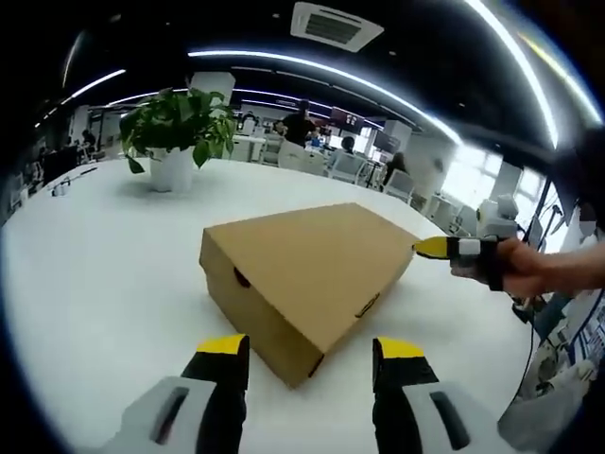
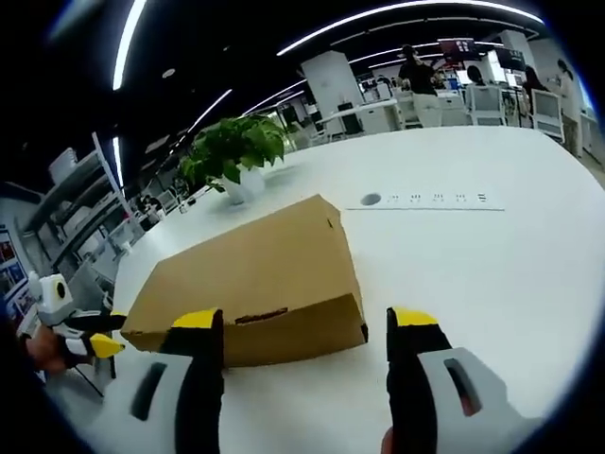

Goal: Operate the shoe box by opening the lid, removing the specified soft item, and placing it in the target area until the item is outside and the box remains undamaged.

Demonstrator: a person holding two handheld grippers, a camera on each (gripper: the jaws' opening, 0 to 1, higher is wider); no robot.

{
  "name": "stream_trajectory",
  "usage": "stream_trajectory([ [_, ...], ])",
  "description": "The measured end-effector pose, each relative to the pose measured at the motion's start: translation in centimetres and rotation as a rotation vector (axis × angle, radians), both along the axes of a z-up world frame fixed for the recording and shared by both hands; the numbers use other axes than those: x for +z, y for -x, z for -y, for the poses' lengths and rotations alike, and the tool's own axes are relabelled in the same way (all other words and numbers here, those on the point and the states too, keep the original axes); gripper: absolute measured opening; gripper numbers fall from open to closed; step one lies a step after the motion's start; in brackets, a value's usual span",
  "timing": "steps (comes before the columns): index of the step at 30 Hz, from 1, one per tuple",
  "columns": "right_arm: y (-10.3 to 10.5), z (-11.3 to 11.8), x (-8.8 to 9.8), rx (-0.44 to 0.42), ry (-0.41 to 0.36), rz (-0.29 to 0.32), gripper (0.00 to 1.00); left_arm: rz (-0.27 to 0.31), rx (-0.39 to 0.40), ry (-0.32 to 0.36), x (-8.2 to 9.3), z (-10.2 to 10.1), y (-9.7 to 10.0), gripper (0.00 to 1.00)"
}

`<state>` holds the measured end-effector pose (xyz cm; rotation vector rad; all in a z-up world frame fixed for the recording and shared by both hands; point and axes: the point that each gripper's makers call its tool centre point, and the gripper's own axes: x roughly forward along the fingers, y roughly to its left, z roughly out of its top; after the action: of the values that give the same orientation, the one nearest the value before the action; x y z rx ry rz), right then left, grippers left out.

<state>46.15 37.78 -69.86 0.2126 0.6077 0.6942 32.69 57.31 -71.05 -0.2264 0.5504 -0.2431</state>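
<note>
A closed brown cardboard shoe box [image 1: 312, 270] lies on the white table [image 1: 104, 284], its lid down and one corner pointing at me. My left gripper [image 1: 310, 350] is open, its yellow-tipped jaws on either side of that near corner without touching it. My right gripper [image 1: 433, 248], held by a hand [image 1: 544, 270], comes in from the right with a yellow tip at the box's right edge. In the right gripper view the same box [image 2: 255, 270] lies just ahead of the open right gripper [image 2: 305, 322]. The left gripper [image 2: 102, 334] shows at that view's left, beside the box's far end.
A green plant in a white pot [image 1: 175, 132] stands on the table behind the box, also seen as the plant [image 2: 236, 147]. A flat socket strip [image 2: 430, 199] is set into the tabletop. Chairs, desks and people fill the office behind.
</note>
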Motion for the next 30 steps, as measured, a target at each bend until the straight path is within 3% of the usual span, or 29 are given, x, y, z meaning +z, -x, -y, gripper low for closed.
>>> stream_trajectory([
  [3, 0.7, -0.6, 0.0, 0.003, -0.01, -0.046, 0.58, 0.0, 0.004, 0.004, 0.0, 0.1, -0.6, 0.53],
  [12, 1.0, -1.8, 0.8, 0.015, -0.005, -0.056, 0.58, -0.017, -0.019, -0.031, -0.3, 0.2, -1.9, 0.51],
  [23, 2.4, -1.3, 0.8, -0.034, 0.022, -0.09, 0.57, -0.048, -0.099, -0.085, -0.3, -0.1, -1.1, 0.47],
  [30, 5.5, -0.4, 0.5, -0.076, 0.01, -0.101, 0.56, -0.056, -0.158, -0.114, -0.3, -0.5, 0.6, 0.46],
])
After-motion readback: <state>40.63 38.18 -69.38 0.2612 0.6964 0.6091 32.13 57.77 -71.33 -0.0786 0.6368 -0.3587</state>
